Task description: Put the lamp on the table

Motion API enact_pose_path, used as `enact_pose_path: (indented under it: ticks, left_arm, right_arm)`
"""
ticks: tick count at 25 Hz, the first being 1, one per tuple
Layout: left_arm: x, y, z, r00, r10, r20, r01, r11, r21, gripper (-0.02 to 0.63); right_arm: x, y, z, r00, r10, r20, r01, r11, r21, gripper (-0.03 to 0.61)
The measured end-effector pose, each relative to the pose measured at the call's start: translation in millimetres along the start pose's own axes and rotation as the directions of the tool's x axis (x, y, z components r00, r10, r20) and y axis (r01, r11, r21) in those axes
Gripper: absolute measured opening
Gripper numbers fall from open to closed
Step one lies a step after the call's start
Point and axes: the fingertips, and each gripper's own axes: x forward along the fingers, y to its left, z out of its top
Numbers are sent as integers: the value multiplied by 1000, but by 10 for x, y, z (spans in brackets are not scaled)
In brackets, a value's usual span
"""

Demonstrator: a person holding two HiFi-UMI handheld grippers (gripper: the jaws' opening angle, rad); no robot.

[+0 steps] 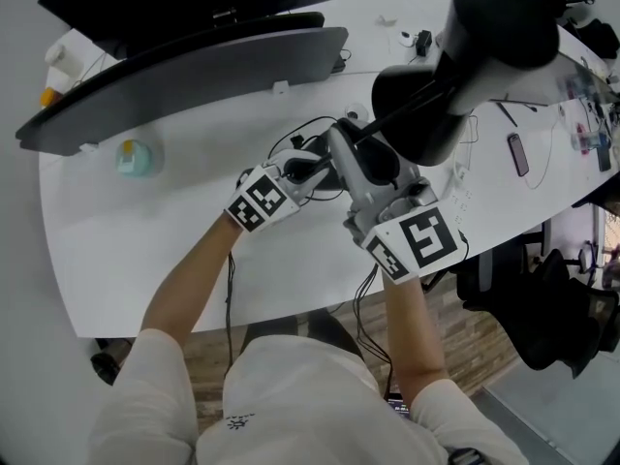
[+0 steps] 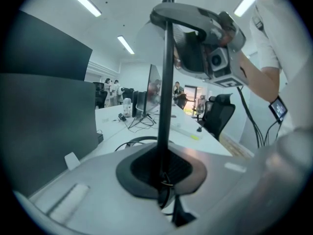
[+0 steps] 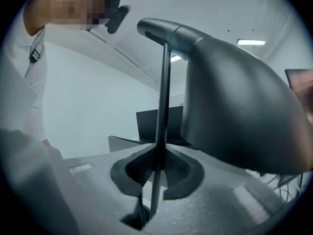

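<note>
A: What is at the left?
B: A small teal jar [image 1: 135, 157], near a dark curved monitor [image 1: 194, 66].
A: And at the right?
B: A phone [image 1: 518, 154] lies flat, and lower a black chair [image 1: 547, 303].

Steep overhead, two close-ups sharing lamp [image 1: 494, 27]

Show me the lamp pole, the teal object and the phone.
lamp pole [image 2: 167, 97], left gripper view, middle of the shaft.
teal object [image 1: 135, 157], head view, its top.
phone [image 1: 518, 153], head view, middle of its face.
</note>
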Motion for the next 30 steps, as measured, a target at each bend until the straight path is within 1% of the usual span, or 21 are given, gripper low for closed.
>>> enact_pose_path:
  ticks: [5,12,20,30]
  left_arm:
    - [59,95,-158,1000,-18,-16,18,1000,6,11]
    - [174,104,-319,998,-55,-30,55,998,12,10]
    - [375,-7,-387,995,-97,-36,97,995,18,11]
    - [583,-77,-418,991,-125,-45,126,992,24,12]
  right_arm:
    - [80,-51,-162,1000,-26,-6,26,1000,-1,28]
    - [88,-125,-351,998,-68,-19,68,998,5,28]
    - [-58,-252,-488,990,-138,-27,138,990,4,28]
    - [-198,-376,-589,981,-190,-40,190,982,2,28]
